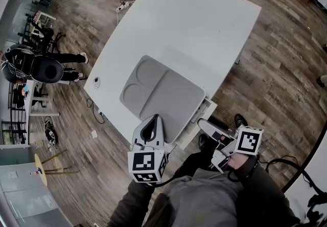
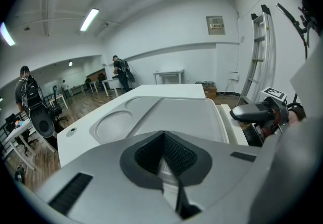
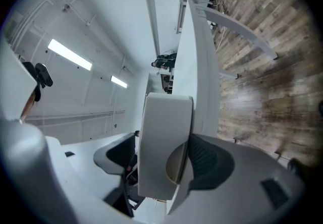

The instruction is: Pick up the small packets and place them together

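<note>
No small packets show in any view. A grey tray (image 1: 168, 93) with two round wells and one large flat compartment lies bare on the white table (image 1: 194, 21). My left gripper (image 1: 152, 121) hovers over the tray's near edge, shut and holding nothing; the tray (image 2: 186, 112) stretches ahead of its jaws (image 2: 164, 134). At the table's near edge a white drawer (image 1: 203, 111) stands partly pulled out. My right gripper (image 1: 212, 134) is at this drawer, open wide. The drawer's front panel (image 3: 166, 117), with its half-round pull, stands between the jaws, and the left pad is clear of it.
A small round fitting (image 1: 96, 82) sits in the table's left corner. Wooden floor surrounds the table, with cables and a power strip (image 1: 121, 6) at the far side. A person beside an office chair (image 1: 47, 69) is at the far left. A shoe (image 1: 240, 118) shows under the table edge.
</note>
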`<state>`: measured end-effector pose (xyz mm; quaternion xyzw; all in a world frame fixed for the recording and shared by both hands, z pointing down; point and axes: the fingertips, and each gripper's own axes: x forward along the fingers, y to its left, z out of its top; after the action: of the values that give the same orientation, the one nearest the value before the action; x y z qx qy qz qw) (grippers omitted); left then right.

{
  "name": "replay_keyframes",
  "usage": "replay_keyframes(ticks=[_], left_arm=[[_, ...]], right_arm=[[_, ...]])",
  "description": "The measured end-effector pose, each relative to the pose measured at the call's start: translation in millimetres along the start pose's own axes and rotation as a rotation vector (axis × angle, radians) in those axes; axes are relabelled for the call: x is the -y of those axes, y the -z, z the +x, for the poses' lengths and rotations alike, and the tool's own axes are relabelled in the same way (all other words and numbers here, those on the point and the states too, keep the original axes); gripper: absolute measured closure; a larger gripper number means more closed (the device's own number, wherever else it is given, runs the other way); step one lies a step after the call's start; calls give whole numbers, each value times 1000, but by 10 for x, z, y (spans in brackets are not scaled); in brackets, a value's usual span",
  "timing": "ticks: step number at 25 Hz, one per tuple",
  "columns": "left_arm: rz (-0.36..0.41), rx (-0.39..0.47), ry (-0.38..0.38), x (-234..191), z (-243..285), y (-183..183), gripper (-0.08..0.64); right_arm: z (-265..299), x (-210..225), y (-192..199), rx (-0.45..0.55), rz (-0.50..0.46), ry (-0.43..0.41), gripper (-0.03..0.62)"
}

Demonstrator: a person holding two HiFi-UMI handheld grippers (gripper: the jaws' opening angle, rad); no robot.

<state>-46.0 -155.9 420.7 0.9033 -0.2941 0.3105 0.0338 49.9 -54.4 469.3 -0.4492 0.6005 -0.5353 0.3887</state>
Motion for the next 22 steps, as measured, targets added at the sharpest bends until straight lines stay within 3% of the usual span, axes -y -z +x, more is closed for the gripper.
replay_keyframes(ticks=[3,10,16,22], left_arm=[[-1,-1,3,5,5,-12,560],[11,3,-12,16,-44,1,560],[19,-45,50,146,52,-73,560],[40,-7,23,50,4,-70,560]], right_arm=[[2,-13,-34,0,-3,8,288],[-14,17,-28,2,-40,6,290],[-5,37,-207,31,-18,-2,293],[78,-22,-123,47,8,-33,298]])
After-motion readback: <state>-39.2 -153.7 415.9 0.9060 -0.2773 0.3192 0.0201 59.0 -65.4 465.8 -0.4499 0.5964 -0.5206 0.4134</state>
